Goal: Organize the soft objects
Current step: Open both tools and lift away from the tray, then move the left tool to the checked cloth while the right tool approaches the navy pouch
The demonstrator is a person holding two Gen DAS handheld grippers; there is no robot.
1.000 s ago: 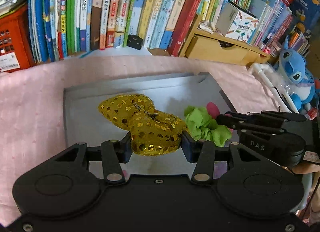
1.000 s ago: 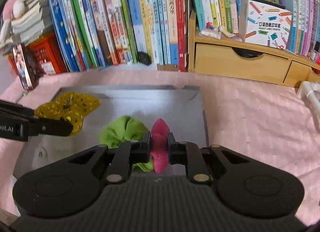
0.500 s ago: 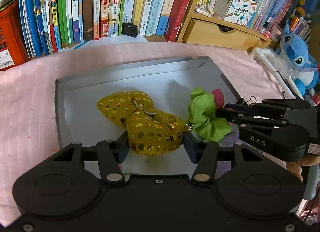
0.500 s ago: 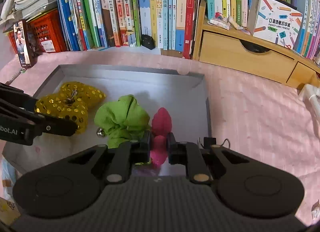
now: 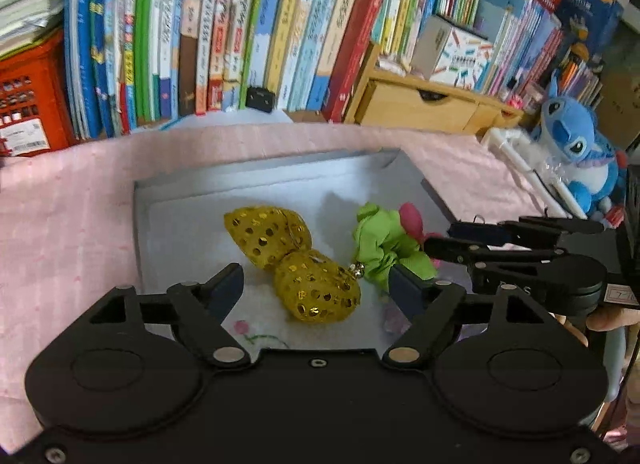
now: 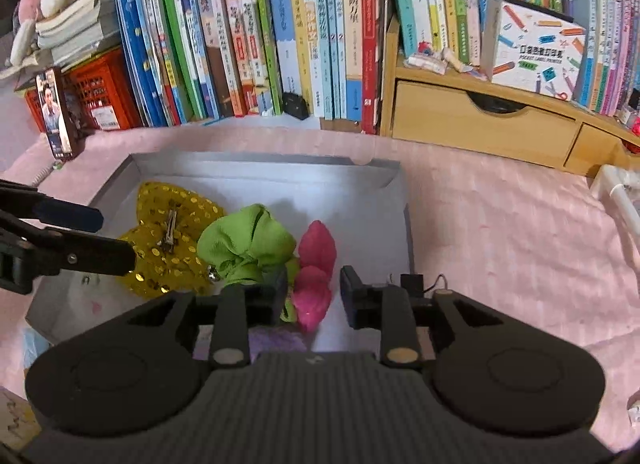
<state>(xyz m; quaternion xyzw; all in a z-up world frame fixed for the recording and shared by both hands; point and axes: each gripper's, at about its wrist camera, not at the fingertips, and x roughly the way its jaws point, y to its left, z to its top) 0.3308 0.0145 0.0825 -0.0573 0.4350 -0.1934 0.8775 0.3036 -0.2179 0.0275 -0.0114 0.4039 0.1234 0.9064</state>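
Both tools spread wide, gripping nothing; gold sequin bow [image 5: 296, 260] lies mid-tray [image 5: 138, 223], green-pink scrunchie [image 6: 256, 244] just beside it toward the tray's right edge; both look light, floppy, squashy; best pinched at bow's knot or bunched fabric.

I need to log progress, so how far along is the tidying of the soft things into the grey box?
Done: the gold sequin bow and the green and pink fabric piece both lie inside the grey box. In hand: nothing; the left gripper and right gripper are both open around them. Left: drawing both grippers away; no other loose soft items show on the pink cloth.
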